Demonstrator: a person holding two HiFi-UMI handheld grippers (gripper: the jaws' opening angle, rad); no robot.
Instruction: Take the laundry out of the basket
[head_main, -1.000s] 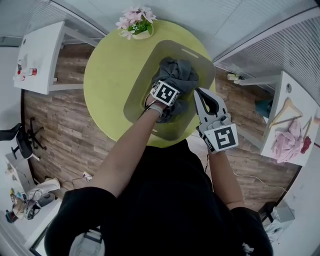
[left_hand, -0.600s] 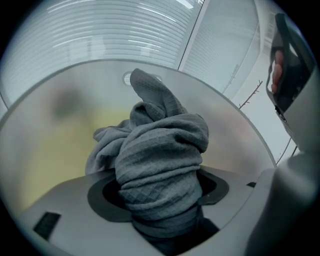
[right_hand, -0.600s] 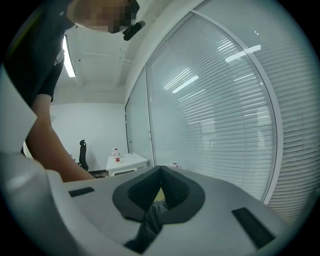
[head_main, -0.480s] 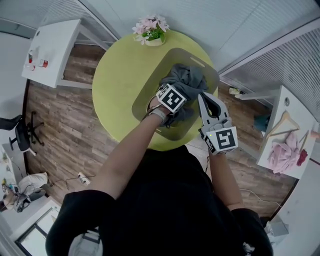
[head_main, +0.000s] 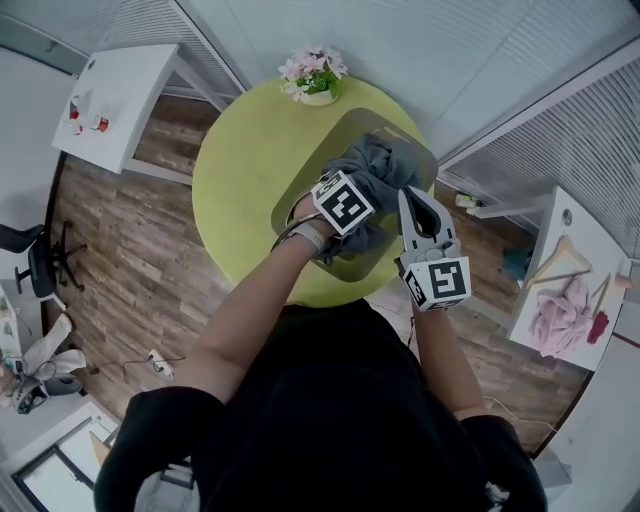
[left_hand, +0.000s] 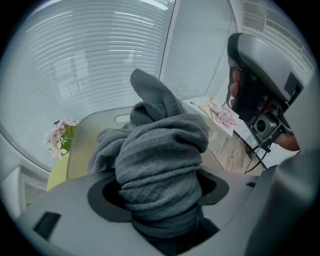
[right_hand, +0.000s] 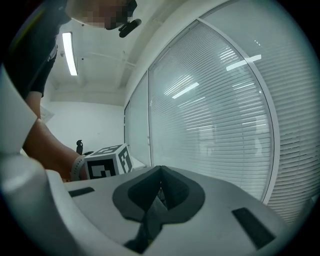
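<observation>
A grey-green laundry basket (head_main: 318, 165) stands on the round green table (head_main: 240, 170). My left gripper (head_main: 368, 186) is shut on a bunched grey cloth (head_main: 388, 162) and holds it over the basket. In the left gripper view the grey cloth (left_hand: 160, 160) fills the gap between the jaws of the left gripper (left_hand: 160, 194) and piles up above them, with the basket (left_hand: 84, 142) behind it. My right gripper (head_main: 408, 197) hangs just right of the bundle over the basket's right rim. In its own view the right gripper (right_hand: 160, 174) is shut with nothing in it.
A pot of pink flowers (head_main: 316, 78) sits at the table's far edge. A white side table (head_main: 125, 95) stands far left. Another white table (head_main: 565, 300) at the right carries pink clothes and a hanger. An office chair (head_main: 28, 262) stands on the wooden floor.
The left gripper has raised the grey bundle a little higher over the basket. The right gripper has kept its place beside it, still shut.
</observation>
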